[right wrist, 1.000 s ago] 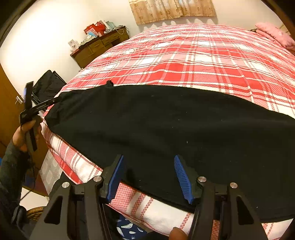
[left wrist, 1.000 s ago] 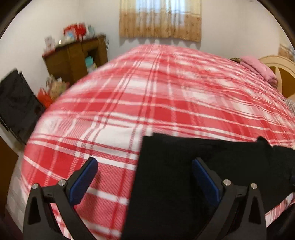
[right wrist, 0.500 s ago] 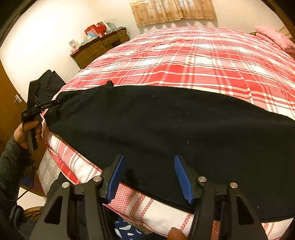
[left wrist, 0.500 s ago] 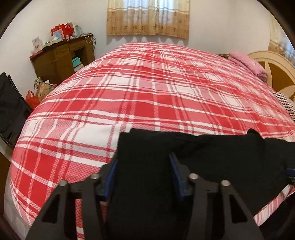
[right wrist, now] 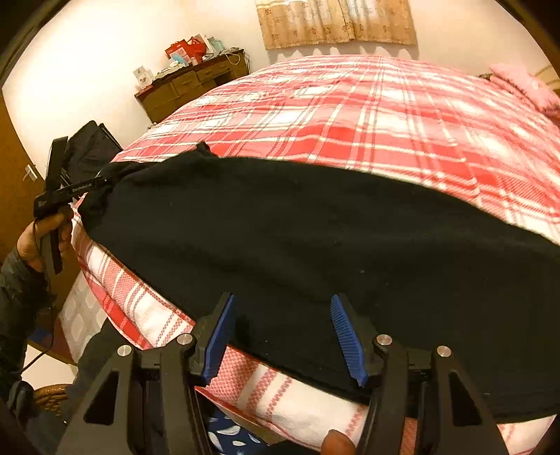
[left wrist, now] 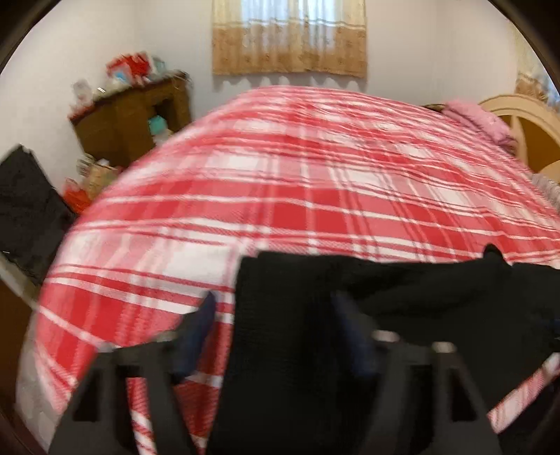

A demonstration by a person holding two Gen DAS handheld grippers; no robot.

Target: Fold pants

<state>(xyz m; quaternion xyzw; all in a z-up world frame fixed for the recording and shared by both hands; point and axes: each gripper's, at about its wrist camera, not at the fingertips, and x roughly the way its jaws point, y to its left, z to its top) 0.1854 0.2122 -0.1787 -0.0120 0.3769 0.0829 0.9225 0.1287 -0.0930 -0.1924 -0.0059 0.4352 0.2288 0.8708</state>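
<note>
Left gripper (left wrist: 276,332): I see my blue pads standing apart, one on each side of the pants' end. The left pad is over the plaid cover and the right pad over black cloth. This view is blurred, so I cannot tell whether either pad touches the fabric.
Left gripper from the other camera (right wrist: 105,182): its tip sits right at the pants' far left corner, with the person's left hand (right wrist: 42,241) wrapped round the handle beside the bed edge.
Pants (right wrist: 315,252): black, spread flat on the bed's near side. One end lies between my left pads; the near hem runs just ahead of my right pads.
Long axis: I read it running left to right along the bed's near edge, from the left gripper's corner to past the right border of the right wrist view. In the left wrist view the pants (left wrist: 297,350) stretch away to the right.
Small tab: a bit of cloth pokes up at the far left corner (right wrist: 203,147).
Bed (right wrist: 385,115): red and white plaid cover, reaching beyond the pants towards the curtain (right wrist: 336,21).
Right gripper (right wrist: 283,336): fingers spread wide, holding nothing. The pants' near edge lies between and just past the tips, over the mattress side.
Far right: a pink pillow (right wrist: 525,87) lies at the bed's head end.
</note>
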